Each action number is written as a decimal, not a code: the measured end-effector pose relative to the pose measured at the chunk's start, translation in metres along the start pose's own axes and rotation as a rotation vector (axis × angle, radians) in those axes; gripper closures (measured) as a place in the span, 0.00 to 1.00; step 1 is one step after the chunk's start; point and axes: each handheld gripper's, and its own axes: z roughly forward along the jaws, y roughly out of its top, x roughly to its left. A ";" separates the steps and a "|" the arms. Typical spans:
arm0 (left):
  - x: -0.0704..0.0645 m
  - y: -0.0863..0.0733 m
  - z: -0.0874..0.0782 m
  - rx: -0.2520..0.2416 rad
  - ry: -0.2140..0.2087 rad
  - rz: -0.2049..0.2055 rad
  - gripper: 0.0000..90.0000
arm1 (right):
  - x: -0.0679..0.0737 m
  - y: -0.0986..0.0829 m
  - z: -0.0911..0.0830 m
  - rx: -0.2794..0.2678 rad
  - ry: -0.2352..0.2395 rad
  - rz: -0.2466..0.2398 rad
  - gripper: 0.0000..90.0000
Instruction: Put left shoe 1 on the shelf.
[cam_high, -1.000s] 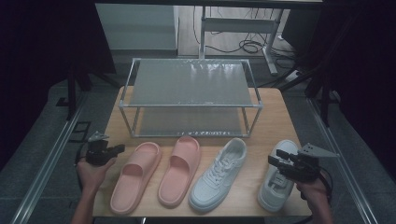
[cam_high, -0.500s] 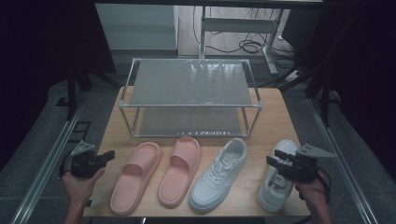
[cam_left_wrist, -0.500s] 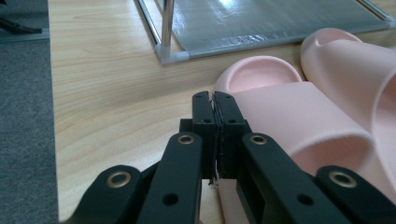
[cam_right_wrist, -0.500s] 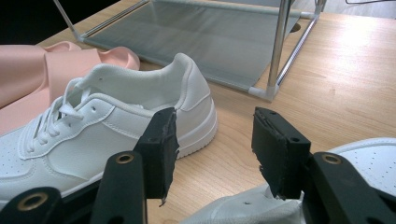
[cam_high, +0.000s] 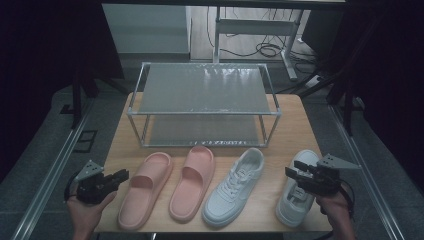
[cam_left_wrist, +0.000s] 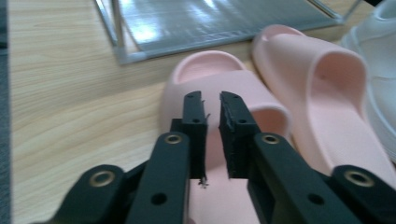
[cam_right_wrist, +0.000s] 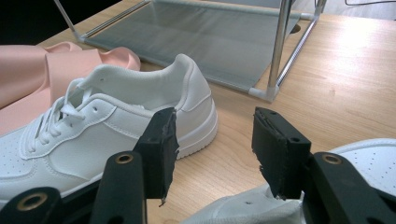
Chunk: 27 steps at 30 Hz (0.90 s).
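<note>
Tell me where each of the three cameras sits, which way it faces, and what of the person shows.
High view: above the person's side, looking forward and down on the table; both hands, left claw, right claw.
Left gripper view: on the left claw, jaws nearly closed, facing the outer pink slipper.
Right gripper view: on the right claw, jaws open, facing the inner white sneaker.
Shared: the shoe rack appears in all three.

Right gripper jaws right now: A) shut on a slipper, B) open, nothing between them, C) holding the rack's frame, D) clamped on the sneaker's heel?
B: the right gripper has its jaws spread wide, with bare table between them, above the right sneaker.
</note>
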 end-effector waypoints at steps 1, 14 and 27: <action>-0.004 -0.001 -0.001 0.000 -0.011 0.000 0.83 | 0.001 0.000 0.000 0.000 0.000 -0.002 0.56; -0.032 -0.012 0.014 0.056 -0.028 0.034 0.74 | 0.003 0.000 0.002 0.004 0.006 -0.006 0.56; -0.047 -0.019 0.045 0.134 -0.045 0.061 0.72 | 0.003 0.000 0.002 0.005 0.006 -0.009 0.56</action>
